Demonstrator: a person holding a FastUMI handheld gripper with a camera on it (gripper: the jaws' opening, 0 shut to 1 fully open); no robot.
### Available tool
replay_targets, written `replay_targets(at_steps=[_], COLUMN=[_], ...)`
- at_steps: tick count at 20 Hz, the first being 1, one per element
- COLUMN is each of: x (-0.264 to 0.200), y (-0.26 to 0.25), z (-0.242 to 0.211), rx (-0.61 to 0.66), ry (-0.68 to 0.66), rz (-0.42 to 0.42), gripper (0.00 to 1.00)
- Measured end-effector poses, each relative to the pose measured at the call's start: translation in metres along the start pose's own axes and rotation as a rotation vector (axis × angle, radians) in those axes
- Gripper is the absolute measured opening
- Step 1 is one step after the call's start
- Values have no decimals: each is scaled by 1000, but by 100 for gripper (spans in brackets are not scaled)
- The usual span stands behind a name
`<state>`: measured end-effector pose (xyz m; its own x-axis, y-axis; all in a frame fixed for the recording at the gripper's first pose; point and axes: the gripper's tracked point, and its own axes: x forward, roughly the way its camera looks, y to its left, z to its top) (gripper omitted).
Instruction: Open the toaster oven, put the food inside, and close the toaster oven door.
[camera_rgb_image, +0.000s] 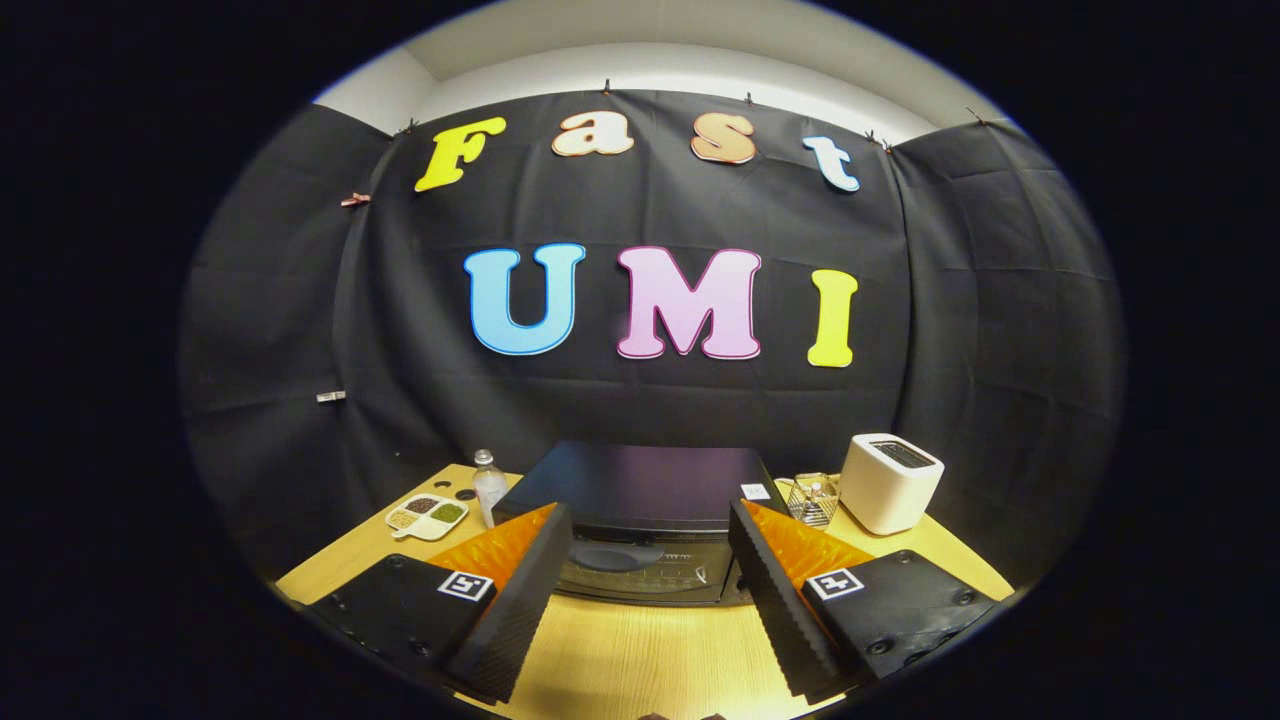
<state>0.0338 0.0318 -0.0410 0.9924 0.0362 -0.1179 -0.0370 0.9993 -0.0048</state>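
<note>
A black toaster oven (640, 490) stands on the wooden table (650, 650), straight ahead of my fingers, seen from above and in front. Its glass door (640, 572) faces me and is closed. My gripper (645, 590) hangs above the table in front of the oven, open, with nothing between its fingers (520, 600). The oven's door shows in the gap between them. I cannot make out the food for the oven.
Left of the oven stand a clear bottle (489, 486) and a white divided dish (428, 516) with several fillings. Right of the oven sit a small wire basket (812, 498) and a white pop-up toaster (888, 482). Black cloth walls close in the table behind.
</note>
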Motion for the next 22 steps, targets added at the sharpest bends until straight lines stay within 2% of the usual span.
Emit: replay_targets(at_steps=[4,15,18,22], x=[30,116,125,133], y=[4,27,31,37], z=[-7,-88,-112,-109], rx=[-24,-9,23,29], ry=[8,150,217,196], rz=[-10,-44,-50,-48], gripper=[97,98,98,99])
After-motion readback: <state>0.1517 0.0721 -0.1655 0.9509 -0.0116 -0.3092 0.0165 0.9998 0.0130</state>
